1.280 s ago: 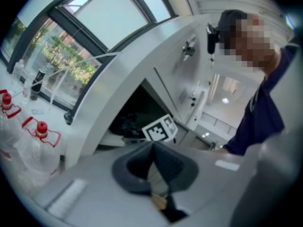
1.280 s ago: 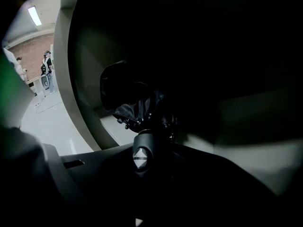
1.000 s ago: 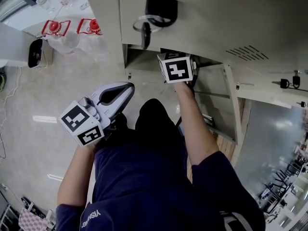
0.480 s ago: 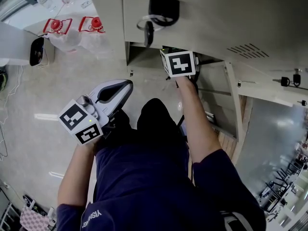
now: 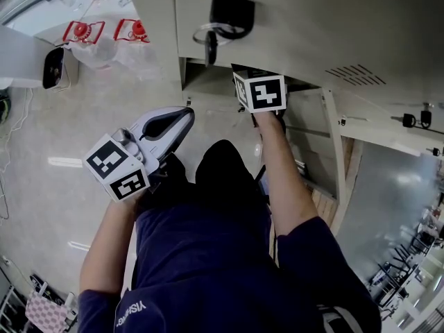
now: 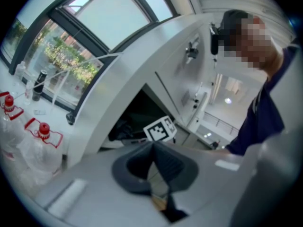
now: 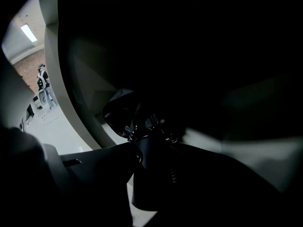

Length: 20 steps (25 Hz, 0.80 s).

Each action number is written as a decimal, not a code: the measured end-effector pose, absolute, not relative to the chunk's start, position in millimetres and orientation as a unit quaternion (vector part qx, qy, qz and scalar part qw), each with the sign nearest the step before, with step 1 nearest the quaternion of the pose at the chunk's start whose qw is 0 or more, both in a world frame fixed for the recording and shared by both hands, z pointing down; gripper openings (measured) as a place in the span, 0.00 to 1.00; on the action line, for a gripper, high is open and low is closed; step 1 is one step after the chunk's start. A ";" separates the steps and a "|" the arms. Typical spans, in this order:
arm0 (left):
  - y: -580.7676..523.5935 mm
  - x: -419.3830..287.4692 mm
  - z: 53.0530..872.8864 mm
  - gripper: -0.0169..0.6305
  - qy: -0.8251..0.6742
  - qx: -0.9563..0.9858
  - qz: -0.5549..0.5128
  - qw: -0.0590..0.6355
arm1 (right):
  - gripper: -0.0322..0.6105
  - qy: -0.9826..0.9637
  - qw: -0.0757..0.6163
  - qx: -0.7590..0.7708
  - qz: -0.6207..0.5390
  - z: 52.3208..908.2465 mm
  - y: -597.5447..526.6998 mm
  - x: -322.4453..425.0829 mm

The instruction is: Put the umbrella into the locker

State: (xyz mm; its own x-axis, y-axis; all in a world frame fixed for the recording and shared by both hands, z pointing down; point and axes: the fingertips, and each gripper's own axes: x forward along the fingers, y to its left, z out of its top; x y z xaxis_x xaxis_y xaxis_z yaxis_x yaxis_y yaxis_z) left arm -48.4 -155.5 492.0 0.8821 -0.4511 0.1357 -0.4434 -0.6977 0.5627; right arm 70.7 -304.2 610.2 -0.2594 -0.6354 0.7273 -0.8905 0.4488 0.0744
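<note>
Finding: the step in hand is judged to be the release of the umbrella (image 7: 150, 181) inside the locker (image 5: 312, 33). The right gripper (image 7: 156, 150) reaches down into the locker's open compartment (image 5: 208, 82). In the head view only its marker cube (image 5: 262, 92) shows, at the mouth of that compartment. The right gripper view is dark, but it shows the umbrella, black and folded, standing between the jaws with its bunched canopy lying deeper in the locker. Those jaws have just been opening and now stand at a moderate width. A pale gap runs along one side of the umbrella, so the pads appear to have let go of it rather than to press on it. Whether the umbrella rests on the compartment floor cannot be made out in the dark. The left gripper (image 5: 182, 116) hangs outside the locker, well apart from the opening and roughly level. Its jaws are brought together at the tips with nothing between them. Recommendation: open the jaws until both pads are plainly free of the umbrella before any withdrawal. Then draw the right gripper straight out along its line of entry, so that no strap or rib catches and drags the umbrella back over the sill. The left gripper is best held outside the locker, where it cannot foul the right arm's path.
</note>
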 end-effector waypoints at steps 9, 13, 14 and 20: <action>-144.7 -44.4 479.6 0.03 -0.236 0.921 0.000 0.311 | 0.45 -0.774 0.340 0.495 0.198 610.6 -295.2 68.1; -138.5 -46.7 474.5 0.03 -0.238 0.918 0.005 0.317 | 0.48 -0.772 0.332 0.503 0.201 608.1 -289.9 67.8; -136.8 -47.4 472.6 0.03 -0.239 0.917 0.006 0.319 | 0.48 -0.772 0.331 0.504 0.201 606.3 -287.6 67.5; -125.3 -48.7 453.2 0.03 -0.236 0.913 0.010 0.333 | 0.48 -0.773 0.326 0.509 0.193 582.2 -269.6 66.7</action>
State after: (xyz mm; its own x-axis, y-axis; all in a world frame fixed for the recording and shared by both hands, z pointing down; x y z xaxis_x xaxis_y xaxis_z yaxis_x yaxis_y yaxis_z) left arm -48.7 -125.3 453.2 0.8881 -0.4251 0.1750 -0.4380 -0.6670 0.6027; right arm 66.7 -269.6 582.2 -0.2696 -0.6610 0.7003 -0.9130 0.4067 0.0325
